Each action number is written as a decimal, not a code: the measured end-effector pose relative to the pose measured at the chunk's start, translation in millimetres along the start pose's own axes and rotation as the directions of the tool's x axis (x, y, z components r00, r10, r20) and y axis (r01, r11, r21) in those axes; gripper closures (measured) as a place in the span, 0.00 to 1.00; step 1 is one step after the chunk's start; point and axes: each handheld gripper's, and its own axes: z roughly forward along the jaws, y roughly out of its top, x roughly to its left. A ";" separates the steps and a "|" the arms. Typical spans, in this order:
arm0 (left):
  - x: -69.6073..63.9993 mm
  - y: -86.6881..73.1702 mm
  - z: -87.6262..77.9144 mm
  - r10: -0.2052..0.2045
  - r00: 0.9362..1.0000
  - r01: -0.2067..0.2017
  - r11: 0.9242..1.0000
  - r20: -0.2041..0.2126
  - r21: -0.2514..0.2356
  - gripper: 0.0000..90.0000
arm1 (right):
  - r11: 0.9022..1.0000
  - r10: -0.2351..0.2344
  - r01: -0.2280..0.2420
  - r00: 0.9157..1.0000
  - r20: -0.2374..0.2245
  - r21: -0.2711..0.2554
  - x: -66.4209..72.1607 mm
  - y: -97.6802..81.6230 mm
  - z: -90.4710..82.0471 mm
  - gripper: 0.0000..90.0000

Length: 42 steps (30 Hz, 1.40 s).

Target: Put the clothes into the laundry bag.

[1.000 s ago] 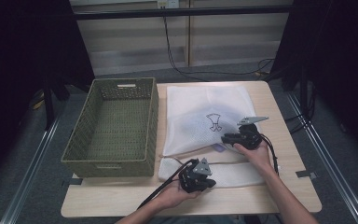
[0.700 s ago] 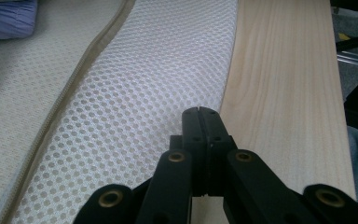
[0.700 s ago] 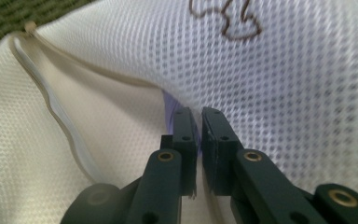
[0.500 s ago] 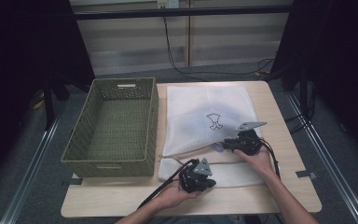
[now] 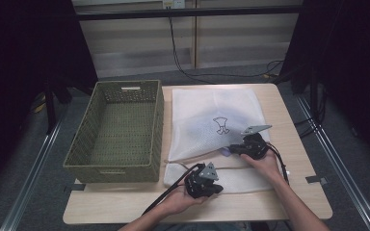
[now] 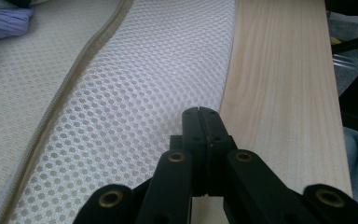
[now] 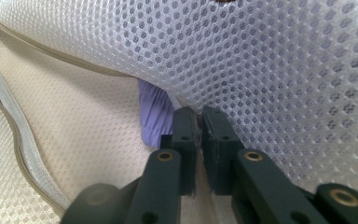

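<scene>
Nearest the person, the left gripper [image 5: 203, 180] presses its jaws together on the near edge of the white mesh bag [image 5: 212, 115] lying on the surface [image 5: 289, 192]. Farther off, the right gripper [image 7: 198, 122] has just closed on the bag's upper layer; its own view reveals purple cloth [image 7: 154, 114] inside. A green basket [image 5: 82, 161] stands left.

You are working in what is looking like a lab or recording studio: black curtains [image 5: 24, 53] are hanging on both sides, cables [image 5: 183, 53] are trailing down the plain panelled wall, metal rails [image 5: 29, 183] are running along the grey floor, and one small wooden surface [image 5: 289, 120] is standing alone.
</scene>
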 end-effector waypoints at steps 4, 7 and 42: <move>-1.3 1.2 -0.6 0.013 1.000 -0.013 1.000 -0.005 0.018 1.00 | 1.000 0.018 -0.018 1.000 0.000 0.000 1.1 1.1 -3.5 0.98; -1.2 3.5 -2.3 0.035 0.999 -0.035 0.998 -0.011 0.054 1.00 | 1.000 0.027 -0.027 1.000 0.000 -0.009 2.3 3.0 -7.6 0.98; 0.9 3.1 -1.3 -0.005 1.000 0.005 0.999 -0.018 0.036 1.00 | 0.970 -0.008 -0.014 0.996 -0.091 -0.241 24.4 30.9 -66.1 0.99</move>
